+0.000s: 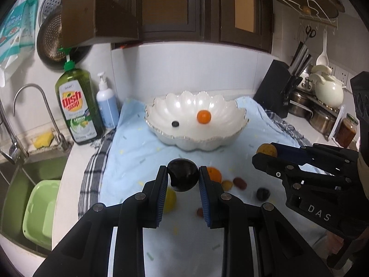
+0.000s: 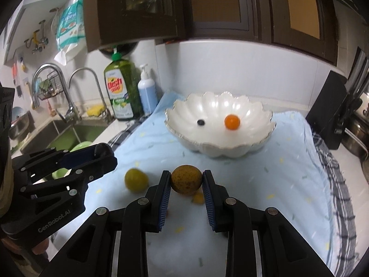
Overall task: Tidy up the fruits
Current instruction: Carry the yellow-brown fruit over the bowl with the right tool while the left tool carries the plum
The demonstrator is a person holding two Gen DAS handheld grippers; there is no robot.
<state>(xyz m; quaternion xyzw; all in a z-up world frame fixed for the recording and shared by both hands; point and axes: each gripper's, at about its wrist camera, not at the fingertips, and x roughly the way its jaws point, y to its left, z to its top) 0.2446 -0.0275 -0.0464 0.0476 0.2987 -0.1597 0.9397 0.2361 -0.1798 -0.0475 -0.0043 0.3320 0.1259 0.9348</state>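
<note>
since the dark plum [image 1: 183, 177] is round, glossy and likely soft, a light squeeze across its widest part suits; the left gripper [image 1: 183, 176] clamps it there above the blue cloth [image 1: 138, 152], the right gripper [image 2: 186, 182] pinching a speckled brown fruit [image 2: 186, 182], the white bowl [image 1: 161, 136] just beyond.

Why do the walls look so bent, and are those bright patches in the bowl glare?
Left wrist view: the fisheye lens curves the cabinets and darkens the corners; the white patches on the scalloped bowl are glare from lighting above. Right wrist view: same bending; the yellow-green fruit on the cloth looks smeared, while the speckled fruit in the right claw stays sharp.
</note>
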